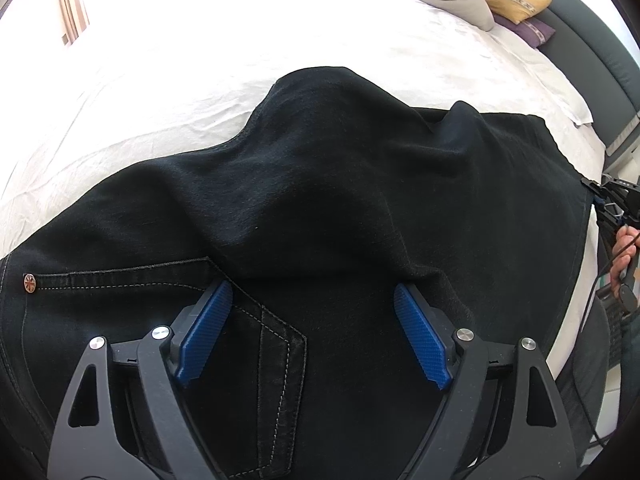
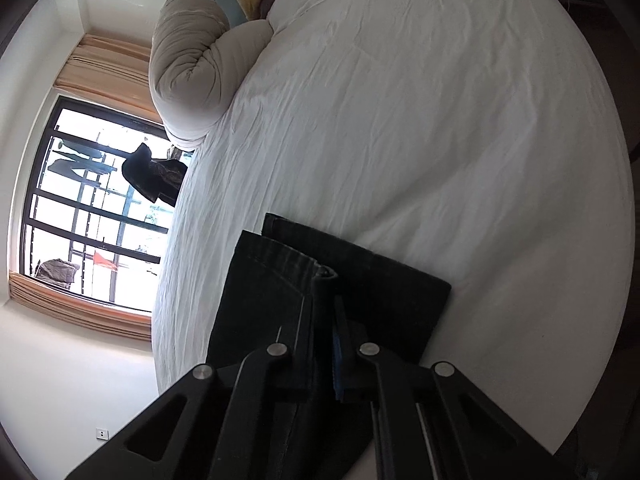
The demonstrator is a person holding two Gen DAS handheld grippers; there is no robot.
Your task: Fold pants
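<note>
Black jeans (image 1: 320,200) lie on the white bed sheet (image 1: 200,60), bunched up in a hump in the middle, with a copper rivet (image 1: 29,282) and a stitched pocket at the left. My left gripper (image 1: 314,300) is open, its blue pads (image 1: 204,332) wide apart just above the pocket area, holding nothing. My right gripper (image 2: 324,304) is shut on the hem end of the jeans (image 2: 280,280), lifted off the sheet; a second leg end (image 2: 380,280) lies behind it. The right gripper also shows at the far right edge of the left wrist view (image 1: 616,204).
A rolled beige duvet (image 2: 192,68) and yellow (image 1: 516,2) and purple (image 1: 528,32) cushions sit at the head of the bed by a dark grey headboard (image 1: 600,60). A window (image 2: 88,208) with curtains faces the bed's far side.
</note>
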